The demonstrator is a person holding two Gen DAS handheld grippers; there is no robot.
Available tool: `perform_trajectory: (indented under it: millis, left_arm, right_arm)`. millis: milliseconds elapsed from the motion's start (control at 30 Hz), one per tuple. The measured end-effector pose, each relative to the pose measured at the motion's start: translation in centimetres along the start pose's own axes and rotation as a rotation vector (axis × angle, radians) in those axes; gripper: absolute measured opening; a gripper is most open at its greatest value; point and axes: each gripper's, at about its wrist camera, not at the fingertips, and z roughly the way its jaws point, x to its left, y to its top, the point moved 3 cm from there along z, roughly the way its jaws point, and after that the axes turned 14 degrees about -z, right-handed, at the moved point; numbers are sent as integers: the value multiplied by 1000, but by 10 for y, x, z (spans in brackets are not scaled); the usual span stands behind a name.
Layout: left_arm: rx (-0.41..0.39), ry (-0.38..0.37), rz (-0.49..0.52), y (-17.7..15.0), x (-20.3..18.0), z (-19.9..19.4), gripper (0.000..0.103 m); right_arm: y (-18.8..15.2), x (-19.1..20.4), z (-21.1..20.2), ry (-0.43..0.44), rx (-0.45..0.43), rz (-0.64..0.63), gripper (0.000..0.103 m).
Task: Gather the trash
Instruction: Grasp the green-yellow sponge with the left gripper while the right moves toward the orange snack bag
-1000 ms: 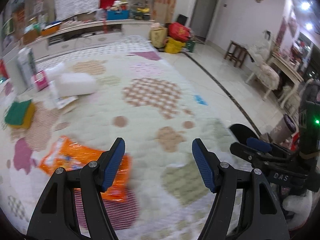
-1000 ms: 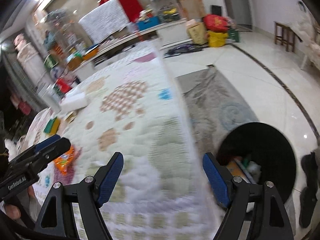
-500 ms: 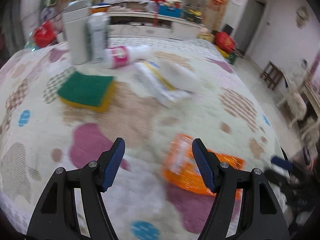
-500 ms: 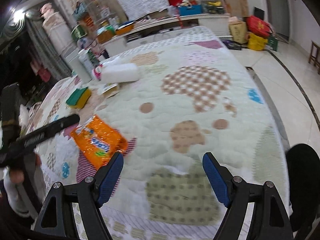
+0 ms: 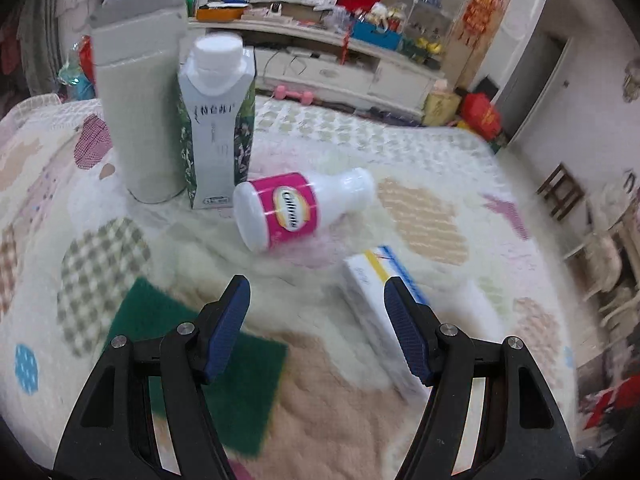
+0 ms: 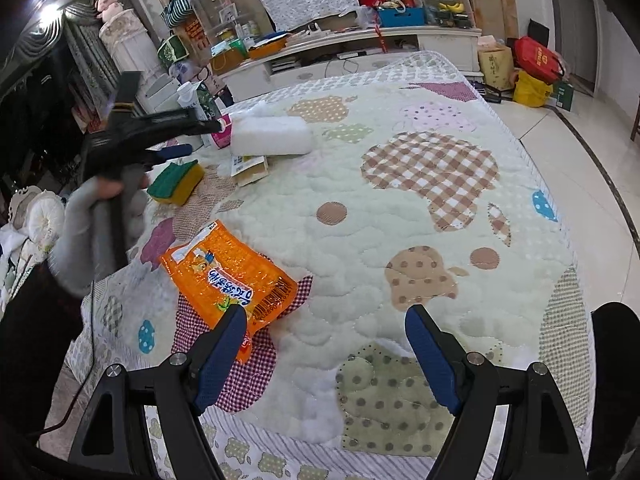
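Note:
In the left wrist view my left gripper point(image 5: 316, 308) is open and empty above the quilt, aimed at a white bottle with a pink label point(image 5: 296, 208) lying on its side. A green sponge point(image 5: 192, 368) lies under its left finger, a white, blue and yellow box point(image 5: 384, 312) beside its right finger. In the right wrist view my right gripper point(image 6: 326, 332) is open and empty near the front edge, with an orange snack bag point(image 6: 228, 272) just ahead of its left finger. The left gripper point(image 6: 196, 138) hovers over the sponge point(image 6: 176, 178) at far left.
An upright milk carton point(image 5: 218, 120) and a tall grey container point(image 5: 136, 96) stand behind the bottle. A white soft pack point(image 6: 272, 136) and a flat box point(image 6: 250, 166) lie mid-quilt point(image 6: 360, 240). A black bin point(image 6: 616, 380) sits on the floor at right.
My left gripper swept left from the orange bag to the bottle and carton. My right gripper swung from the black bin to the quilt, then held still. Both stayed open.

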Motion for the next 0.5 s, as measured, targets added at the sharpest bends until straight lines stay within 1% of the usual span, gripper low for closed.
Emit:
perform_trajectory:
  millis: [33, 100, 167, 233, 300, 333, 367, 400, 433, 500]
  left_arm:
    - [19, 30, 11, 0, 3, 8, 69]
    - [48, 55, 16, -4, 8, 11, 69]
    - [68, 36, 35, -12, 14, 6, 69]
    - [78, 26, 88, -24, 19, -12, 69]
    - [77, 1, 122, -33, 25, -32, 69]
    - [97, -16, 125, -41, 33, -46, 69]
    - [117, -31, 116, -46, 38, -51, 69]
    - [152, -60, 87, -57, 51, -59, 69]
    - [173, -62, 70, -66, 59, -64, 69]
    - [191, -31, 58, -79, 76, -70, 68]
  right_arm:
    - [0, 0, -1, 0, 0, 0, 79]
    - [-1, -2, -2, 0, -1, 1, 79]
    - [-3, -4, -2, 5, -3, 6, 79]
    - [-4, -4, -1, 10, -2, 10, 79]
    - [-4, -4, 2, 18, -1, 14, 79]
    - [-3, -4, 3, 24, -5, 16, 79]
    - [-3, -2, 4, 30, -8, 17, 79]
    - [-3, 0, 4, 35, -11, 16, 79]
    - [-3, 2, 5, 39, -12, 15, 79]
    - [-2, 7, 7, 49, -14, 10, 79]
